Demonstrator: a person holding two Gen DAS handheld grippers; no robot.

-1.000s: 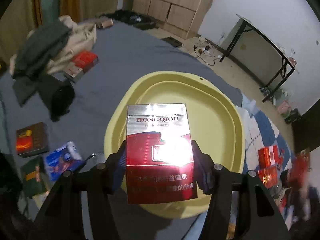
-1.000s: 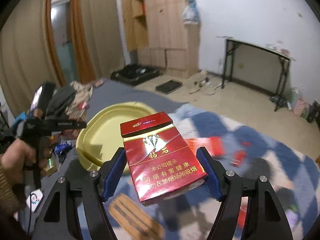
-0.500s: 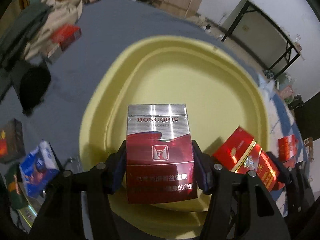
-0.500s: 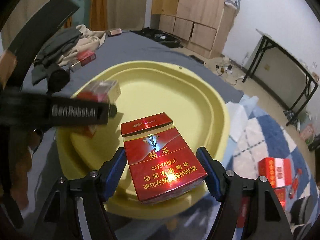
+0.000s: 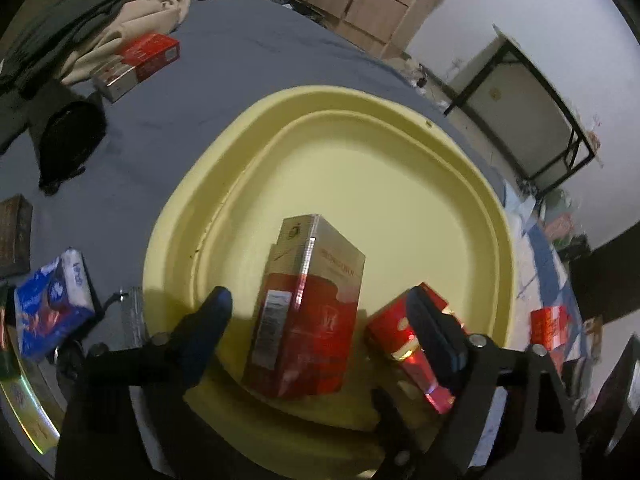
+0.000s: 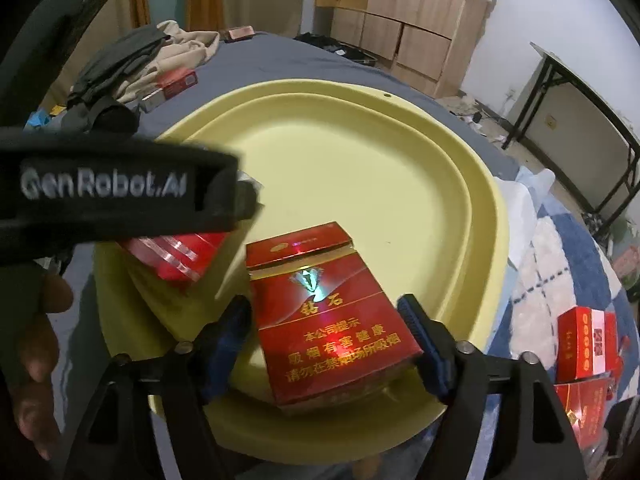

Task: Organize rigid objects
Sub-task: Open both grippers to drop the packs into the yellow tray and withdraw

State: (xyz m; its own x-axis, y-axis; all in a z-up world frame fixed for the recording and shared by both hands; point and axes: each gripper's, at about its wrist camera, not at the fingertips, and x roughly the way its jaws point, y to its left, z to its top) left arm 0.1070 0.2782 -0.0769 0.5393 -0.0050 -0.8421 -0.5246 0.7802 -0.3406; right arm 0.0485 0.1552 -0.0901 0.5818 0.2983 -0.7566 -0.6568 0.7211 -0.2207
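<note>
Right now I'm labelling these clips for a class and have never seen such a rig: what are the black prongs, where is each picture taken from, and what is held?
A person holds a claw tool in each hand, and a fisheye camera on each looks along its fingers. The left view shows the left claw open, with a silver-and-red pack standing free in the yellow tray. The right view shows the right claw shut on a red pack at the tray's near edge. Around the tray on the grey cover lie another red pack, a blue packet and clothes.
</note>
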